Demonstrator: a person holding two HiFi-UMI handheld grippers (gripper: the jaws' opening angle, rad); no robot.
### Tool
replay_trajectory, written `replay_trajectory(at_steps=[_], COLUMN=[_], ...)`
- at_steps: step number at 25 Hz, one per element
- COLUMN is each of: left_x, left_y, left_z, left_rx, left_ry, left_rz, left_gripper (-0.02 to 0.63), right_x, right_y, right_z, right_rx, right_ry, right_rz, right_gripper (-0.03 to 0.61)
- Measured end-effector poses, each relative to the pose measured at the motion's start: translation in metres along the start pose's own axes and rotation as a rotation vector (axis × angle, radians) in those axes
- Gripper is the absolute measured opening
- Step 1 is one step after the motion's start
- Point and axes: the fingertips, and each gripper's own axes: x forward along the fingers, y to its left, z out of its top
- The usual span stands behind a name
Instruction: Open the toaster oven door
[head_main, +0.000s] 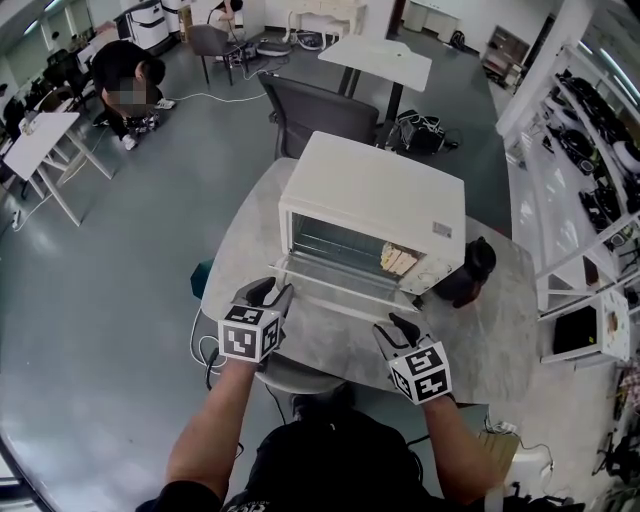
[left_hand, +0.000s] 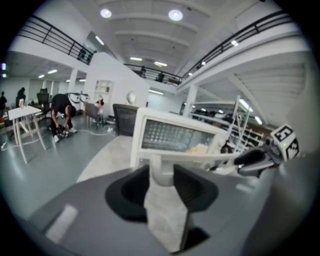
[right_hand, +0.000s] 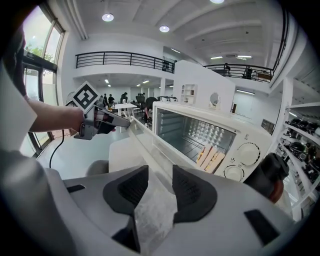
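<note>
A white toaster oven (head_main: 375, 190) stands on a round marble table (head_main: 480, 340). Its glass door (head_main: 335, 283) hangs folded down toward me, and the rack and toast slices (head_main: 398, 260) show inside. My left gripper (head_main: 272, 292) is at the left end of the door handle (left_hand: 162, 167); the handle's post stands between its wide-open jaws. My right gripper (head_main: 398, 325) is at the door's right front corner. Its jaws stand open, with the door's edge (right_hand: 145, 145) running up between them. In the right gripper view the left gripper (right_hand: 102, 121) sits at the far end of the door.
A dark jar (head_main: 470, 272) stands right of the oven, close to my right gripper. A grey chair (head_main: 320, 110) is behind the table. Shelving (head_main: 600, 130) lines the right side. A person (head_main: 130, 85) crouches far back left on the grey floor.
</note>
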Motion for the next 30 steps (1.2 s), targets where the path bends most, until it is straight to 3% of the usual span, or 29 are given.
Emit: replay_trajectory(at_steps=[11, 16, 19, 24, 30], left_x=[-0.002, -0.005, -0.004, -0.004, -0.009], left_y=[-0.003, -0.001, 0.000, 0.001, 0.002], left_z=[-0.018, -0.032, -0.049, -0.065, -0.073], left_rx=[0.026, 0.024, 0.014, -0.008, 0.004], left_ry=[0.052, 0.084, 0.113, 0.130, 0.147], left_rz=[-0.010, -0.009, -0.006, 0.000, 0.021], left_gripper=[0.146, 0.146, 0.146, 0.146, 0.143], right_x=[-0.003, -0.018, -0.018, -0.009, -0.005], right_y=[0.012, -0.003, -0.022, -0.023, -0.014], right_z=[-0.010, 0.001, -0.009, -0.044, -0.062], right_rx=[0.027, 0.030, 0.052, 0.118, 0.118], right_ry=[0.016, -0.037, -0.002, 0.098, 0.122], right_rz=[0.040, -0.021, -0.066, -0.024, 0.000], right_gripper=[0.144, 0.144, 0.145, 0.181, 0.169])
